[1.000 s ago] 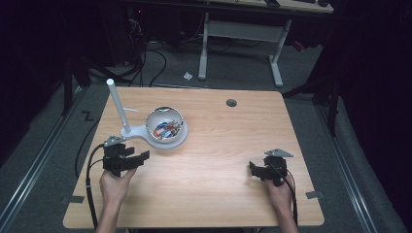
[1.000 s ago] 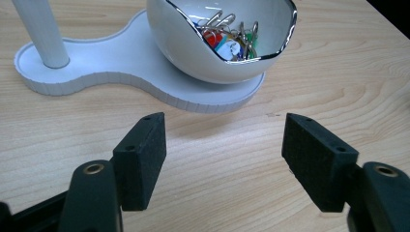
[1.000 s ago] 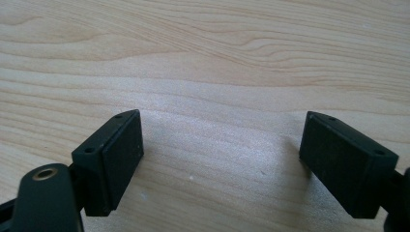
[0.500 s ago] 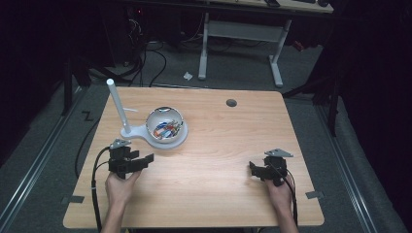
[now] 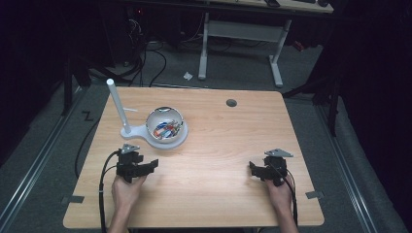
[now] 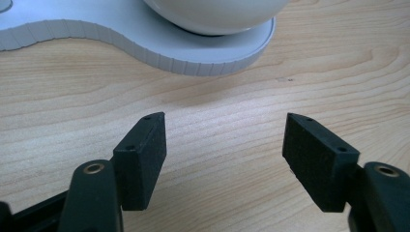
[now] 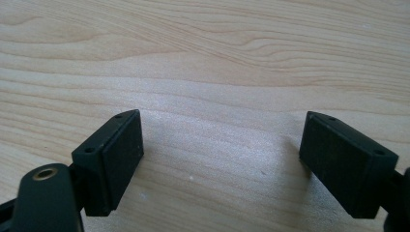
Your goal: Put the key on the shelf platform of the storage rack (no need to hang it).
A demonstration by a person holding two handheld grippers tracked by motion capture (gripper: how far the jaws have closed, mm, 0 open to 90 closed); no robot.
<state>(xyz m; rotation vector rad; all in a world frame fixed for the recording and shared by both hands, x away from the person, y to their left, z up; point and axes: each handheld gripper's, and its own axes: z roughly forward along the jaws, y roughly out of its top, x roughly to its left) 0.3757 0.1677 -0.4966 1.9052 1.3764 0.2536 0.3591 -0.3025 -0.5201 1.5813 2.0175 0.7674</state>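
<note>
The left claw (image 5: 149, 165) has slid nearer the person, away from the white bowl (image 5: 165, 124) on its stand. The right claw (image 5: 253, 168) stayed put. Both gape open, holding nothing, low over the surface (image 5: 218, 145).

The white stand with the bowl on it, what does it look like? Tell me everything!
The white stand is a flat, curvy plate lying on the wooden table, with fine ridges along its edge. A tall white pole rises from its left end, leaning slightly. On its round right end sits a white bowl holding small colourful bits, too small to name. It looks like plastic. The left claw is close by, open, not touching it.
</note>
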